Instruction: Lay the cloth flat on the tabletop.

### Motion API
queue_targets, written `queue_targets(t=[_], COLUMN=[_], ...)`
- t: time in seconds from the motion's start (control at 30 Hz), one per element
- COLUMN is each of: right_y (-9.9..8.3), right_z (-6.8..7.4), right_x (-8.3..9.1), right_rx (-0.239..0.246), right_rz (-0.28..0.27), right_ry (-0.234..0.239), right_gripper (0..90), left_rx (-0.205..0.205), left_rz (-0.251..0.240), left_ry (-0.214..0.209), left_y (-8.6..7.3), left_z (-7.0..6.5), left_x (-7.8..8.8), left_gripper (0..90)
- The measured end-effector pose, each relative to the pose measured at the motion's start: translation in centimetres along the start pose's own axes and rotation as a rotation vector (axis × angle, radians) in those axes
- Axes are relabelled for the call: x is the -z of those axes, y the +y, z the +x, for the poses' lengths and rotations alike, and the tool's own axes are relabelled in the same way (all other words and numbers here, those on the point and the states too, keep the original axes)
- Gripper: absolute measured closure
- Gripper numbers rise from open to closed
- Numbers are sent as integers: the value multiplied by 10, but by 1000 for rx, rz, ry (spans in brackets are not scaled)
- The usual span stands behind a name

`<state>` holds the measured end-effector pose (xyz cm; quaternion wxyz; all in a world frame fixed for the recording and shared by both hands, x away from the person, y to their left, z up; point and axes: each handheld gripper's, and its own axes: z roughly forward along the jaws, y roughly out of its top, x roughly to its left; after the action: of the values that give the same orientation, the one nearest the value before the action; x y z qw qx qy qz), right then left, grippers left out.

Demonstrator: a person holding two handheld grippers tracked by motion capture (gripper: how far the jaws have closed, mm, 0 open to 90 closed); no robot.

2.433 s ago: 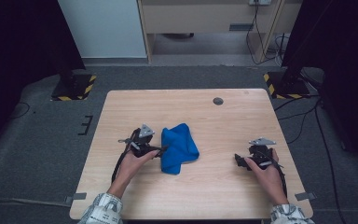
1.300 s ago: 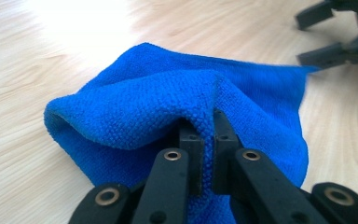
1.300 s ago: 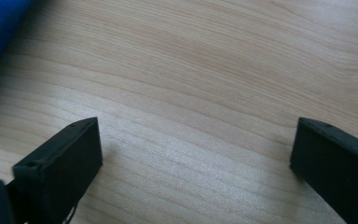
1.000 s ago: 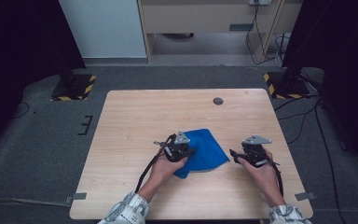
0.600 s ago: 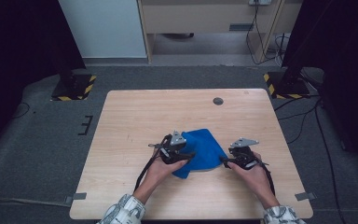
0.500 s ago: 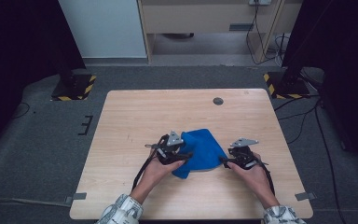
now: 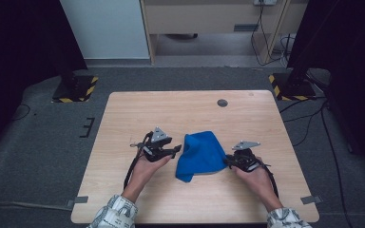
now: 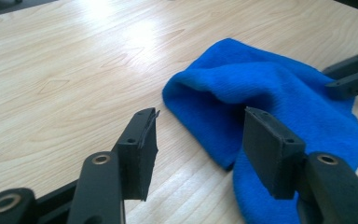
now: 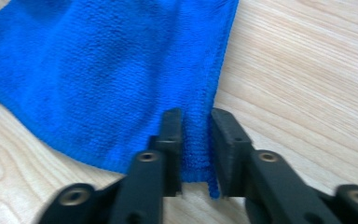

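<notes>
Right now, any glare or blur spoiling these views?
Left gripper view: bright glare on the table beyond the blue cloth, otherwise sharp. Right gripper view: right gripper and cloth edge slightly blurred. High view: evenly lit, dark surroundings.

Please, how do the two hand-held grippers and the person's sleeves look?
Both the left gripper and the right gripper are black, each topped by a grey three-cornered plate and trailing a black cable. Their fingers are flat black pads on arms with round rivets. The sleeves are pale and patterned.

Wooden table (image 7: 138,114), grey carpet floor (image 7: 38,142), cabinet (image 7: 209,19)
</notes>
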<state>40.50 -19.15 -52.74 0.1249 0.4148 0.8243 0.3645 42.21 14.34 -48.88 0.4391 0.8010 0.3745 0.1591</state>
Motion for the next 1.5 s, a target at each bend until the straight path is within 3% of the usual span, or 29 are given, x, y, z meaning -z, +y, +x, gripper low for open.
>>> queue_targets(t=[0.13, 0.23, 0.33, 0.53, 0.63, 0.73, 0.83, 1.03, 1.13, 1.33, 1.5], right_y=[3, 4, 2, 1, 0, 1, 1, 1, 2, 3, 4], right_z=[0, -7, -15, -15, -15, -14, -14, -13, -13, -11, -11], right_x=[6, 15, 15, 11, 11, 11, 12, 12, 13, 14, 15], right_rx=[18, 6, 4, 25, 19, 17, 23, 32, 30, 37, 47], right_rz=[-28, -60, -46, -22, -25, -30, -36, -39, -43, -57, -67], right_ry=[1, -27, -58, -68, -62, -60, -60, -57, -58, -54, -52], right_gripper=[865, 869, 870, 869, 868, 868, 867, 868, 868, 868, 869], left_rx=[18, 43, 71, 48, 19, -6, -33, -36, -49, -46, -44], left_rz=[10, 9, 4, 47, 98, 109, 132, 155, 154, 145, 140], left_ry=[1, -3, -20, -28, -35, -51, -40, -30, -33, -63, -62], left_y=[-3, -4, -4, -5, -6, -6, -7, -10, -10, -11, -10], left_z=[4, 6, 6, 1, -6, -14, -18, -19, -20, -25, -25], left_x=[-4, -8, -15, -30, -44, -51, -56, -61, -61, -62, -58], left_gripper=[463, 465, 470, 472, 466, 453, 447, 473, 544, 818, 874])
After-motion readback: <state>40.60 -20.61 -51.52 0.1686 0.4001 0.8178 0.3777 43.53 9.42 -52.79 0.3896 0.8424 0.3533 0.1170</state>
